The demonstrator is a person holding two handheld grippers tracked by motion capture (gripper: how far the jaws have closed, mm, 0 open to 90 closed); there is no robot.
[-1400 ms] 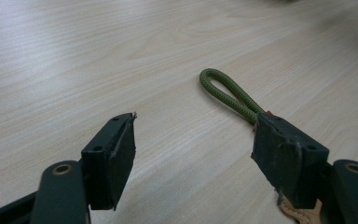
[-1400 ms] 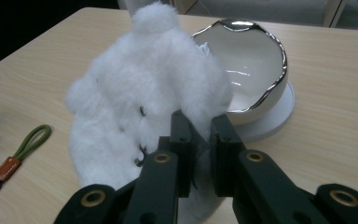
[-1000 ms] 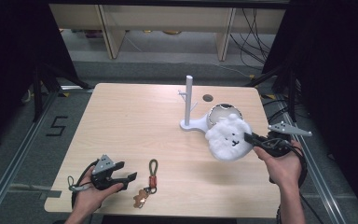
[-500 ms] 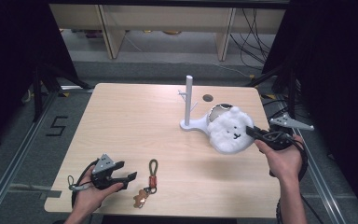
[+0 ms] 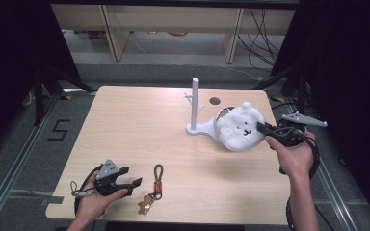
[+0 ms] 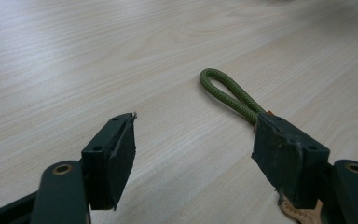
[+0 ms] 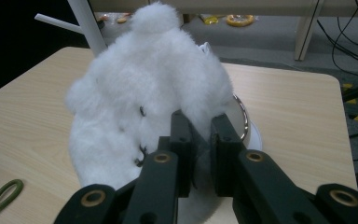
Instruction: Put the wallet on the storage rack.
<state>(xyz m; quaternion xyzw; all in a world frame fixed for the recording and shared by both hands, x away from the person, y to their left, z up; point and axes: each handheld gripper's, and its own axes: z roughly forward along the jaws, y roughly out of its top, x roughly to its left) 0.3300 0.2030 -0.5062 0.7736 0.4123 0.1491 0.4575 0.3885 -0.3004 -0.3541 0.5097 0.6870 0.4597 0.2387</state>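
Right tongs (image 5: 261, 127) clamped on edge of white fluffy plush (image 5: 238, 127), seen close in right gripper view (image 7: 200, 140) with fur pinched between both pads. Plush face toward camera in high view, lifted at right side of counter (image 5: 139, 125), just beside white stand (image 5: 195, 108) and overlapping its base. Thin metal ring (image 7: 242, 119) showing behind plush in right gripper view. Left tongs (image 5: 131, 184) spread wide, nothing gripped, low over counter near front left edge. Green cord loop (image 6: 228, 93) lying flat on counter ahead of left tongs, partly behind one pad. Same keychain (image 5: 155, 185) in high view just beside left tongs, with brown charm (image 5: 146, 204) at its near end.
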